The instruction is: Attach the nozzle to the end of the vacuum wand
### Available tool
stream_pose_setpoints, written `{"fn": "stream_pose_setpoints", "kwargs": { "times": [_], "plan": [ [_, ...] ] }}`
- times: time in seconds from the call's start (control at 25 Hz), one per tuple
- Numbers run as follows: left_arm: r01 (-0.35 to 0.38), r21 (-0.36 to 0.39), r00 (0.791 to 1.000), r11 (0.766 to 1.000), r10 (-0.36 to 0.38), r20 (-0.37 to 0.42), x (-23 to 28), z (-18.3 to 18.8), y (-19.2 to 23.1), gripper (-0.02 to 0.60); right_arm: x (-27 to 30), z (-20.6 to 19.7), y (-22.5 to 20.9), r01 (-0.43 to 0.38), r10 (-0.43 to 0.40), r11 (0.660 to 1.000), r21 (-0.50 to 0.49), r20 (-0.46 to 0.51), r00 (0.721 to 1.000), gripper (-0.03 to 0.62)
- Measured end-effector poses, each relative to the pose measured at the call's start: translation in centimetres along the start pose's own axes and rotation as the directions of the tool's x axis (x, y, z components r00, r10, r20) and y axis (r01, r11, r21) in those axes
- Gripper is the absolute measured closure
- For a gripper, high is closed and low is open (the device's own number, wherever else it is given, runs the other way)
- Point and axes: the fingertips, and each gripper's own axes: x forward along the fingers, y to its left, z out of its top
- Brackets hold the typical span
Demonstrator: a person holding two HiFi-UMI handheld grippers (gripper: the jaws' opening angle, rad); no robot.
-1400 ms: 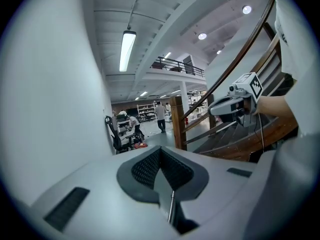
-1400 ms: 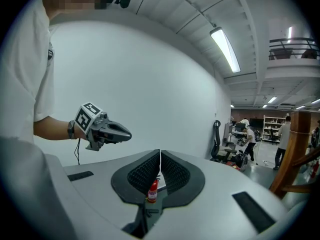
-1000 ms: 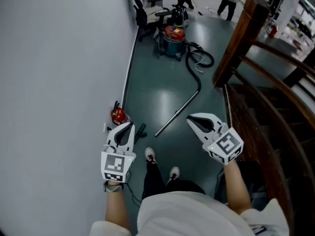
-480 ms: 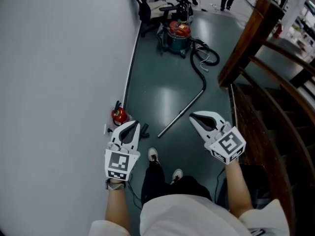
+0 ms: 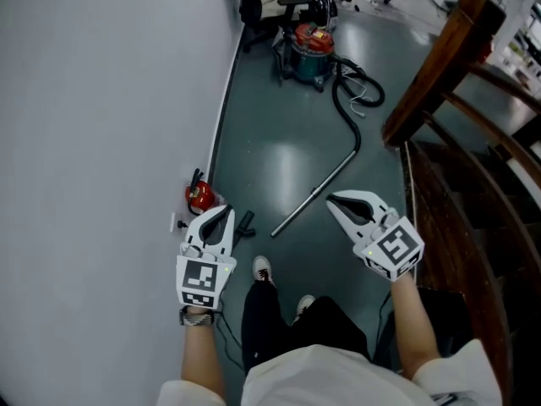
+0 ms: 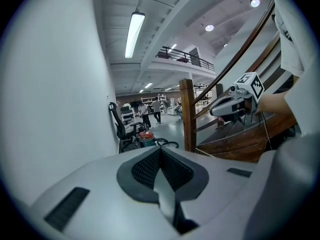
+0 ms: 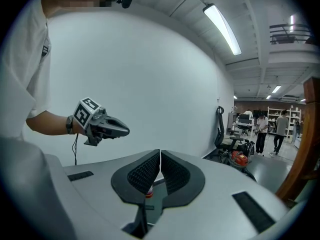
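The metal vacuum wand (image 5: 317, 191) lies slantwise on the dark green floor, and a black hose (image 5: 347, 108) joins it to the red and teal vacuum (image 5: 311, 51). A small black nozzle (image 5: 245, 223) lies on the floor beside the wand's near end. My left gripper (image 5: 224, 212) hovers above the floor just left of the nozzle, shut and empty; its pads meet in the left gripper view (image 6: 160, 151). My right gripper (image 5: 331, 199) is held to the right of the wand, also shut and empty, with its jaws closed in the right gripper view (image 7: 160, 156).
A white wall runs along the left, with a red fire extinguisher (image 5: 199, 195) at its foot. A wooden stair railing (image 5: 439, 66) and steps take up the right side. An office chair (image 5: 252, 7) stands behind the vacuum. People walk in the far background.
Both grippers have sunk a little toward the floor, still shut and empty. The head view has shifted forward. Wand and nozzle lie where they were.
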Motion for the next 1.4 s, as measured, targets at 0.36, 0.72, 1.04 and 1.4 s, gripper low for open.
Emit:
{"fn": "stream_pose_setpoints", "kwargs": {
  "times": [0.36,0.72,1.04,1.4],
  "plan": [
    [0.021,-0.014,0.999,1.000,-0.021,-0.033,5.4,-6.2,1.5,0.581,5.3,-6.6,-1.6,-0.028,0.028,0.998,0.053,-0.002,1.000,0.565],
    [0.034,-0.045,0.998,0.998,-0.036,-0.045,11.4,-14.5,4.0,0.581,11.2,-13.2,-4.6,-0.009,0.009,1.000,0.014,-0.010,1.000,0.565],
    [0.026,-0.073,0.999,0.997,-0.028,-0.027,16.4,-20.2,5.5,0.581,16.8,-19.7,-6.7,-0.016,0.016,1.000,0.011,0.009,1.000,0.565],
    [0.001,-0.076,1.000,0.997,-0.003,-0.024,20.4,-29.1,6.7,0.581,20.8,-29.4,-7.9,-0.015,0.015,1.000,0.011,0.002,1.000,0.565]
  ]
}}
